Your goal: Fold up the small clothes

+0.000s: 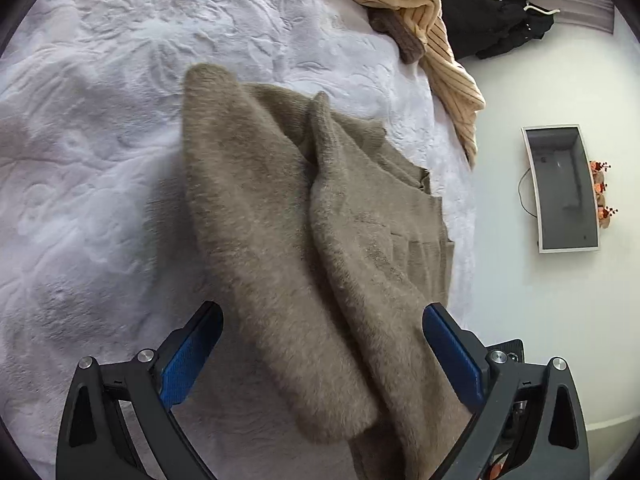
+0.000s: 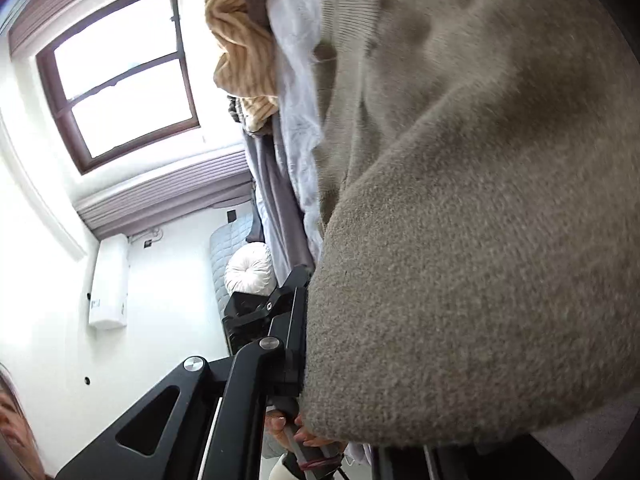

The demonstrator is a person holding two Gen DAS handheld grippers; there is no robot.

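A fuzzy taupe knit sweater (image 1: pixel 288 216) lies on the white quilted bed (image 1: pixel 92 128), with a folded flap running down toward the camera. My left gripper (image 1: pixel 322 336) is open, its blue-padded fingers (image 1: pixel 188 360) on either side of the sweater's near end without clamping it. In the right wrist view the same sweater (image 2: pixel 480 260) fills the right side, draped over the gripper. Only one black finger (image 2: pixel 292 320) of my right gripper shows, pressed against the cloth; the other is hidden under the sweater.
A tan striped garment (image 1: pixel 424 12) and a black garment (image 1: pixel 492 20) lie at the bed's far edge. The bed's right edge drops to a pale floor with a grey bin (image 1: pixel 564 188). A window (image 2: pixel 120 72), a white pillow (image 2: pixel 250 272) and a white wall unit (image 2: pixel 110 280) show.
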